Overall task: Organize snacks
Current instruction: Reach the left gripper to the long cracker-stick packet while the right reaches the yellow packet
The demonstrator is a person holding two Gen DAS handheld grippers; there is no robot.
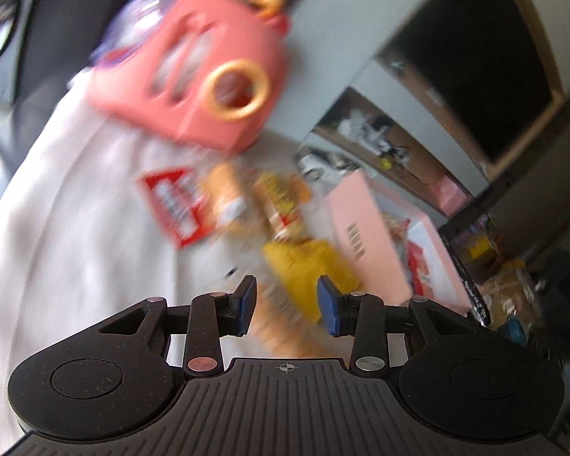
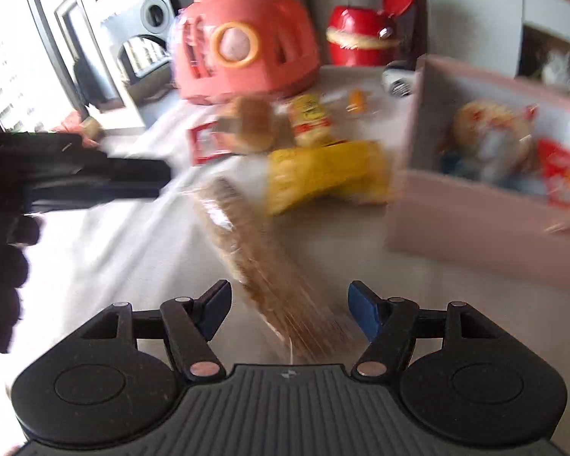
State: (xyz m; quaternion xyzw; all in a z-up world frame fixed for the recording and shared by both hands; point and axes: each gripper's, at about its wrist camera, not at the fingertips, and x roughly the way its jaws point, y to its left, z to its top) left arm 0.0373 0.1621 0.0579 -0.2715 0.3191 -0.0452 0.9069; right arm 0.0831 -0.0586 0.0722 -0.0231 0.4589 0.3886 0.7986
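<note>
Between the parted, empty jaws of my right hand-held gripper [image 2: 288,311] lies a brown cracker pack [image 2: 254,250], lined up for a grasp, I judge. Ahead, a yellow bag [image 2: 323,178]; ahead-right, the pink box [image 2: 475,212] holding sorted snacks. My left hand-held gripper [image 1: 287,306] hovers half-open, empty, over the desk [image 2: 114,235]. Nothing blocks.

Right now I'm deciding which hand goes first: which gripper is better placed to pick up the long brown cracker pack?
Right. The right gripper is open with the long brown cracker pack lying just ahead of its fingers. The left gripper faces the yellow bag instead.
</note>
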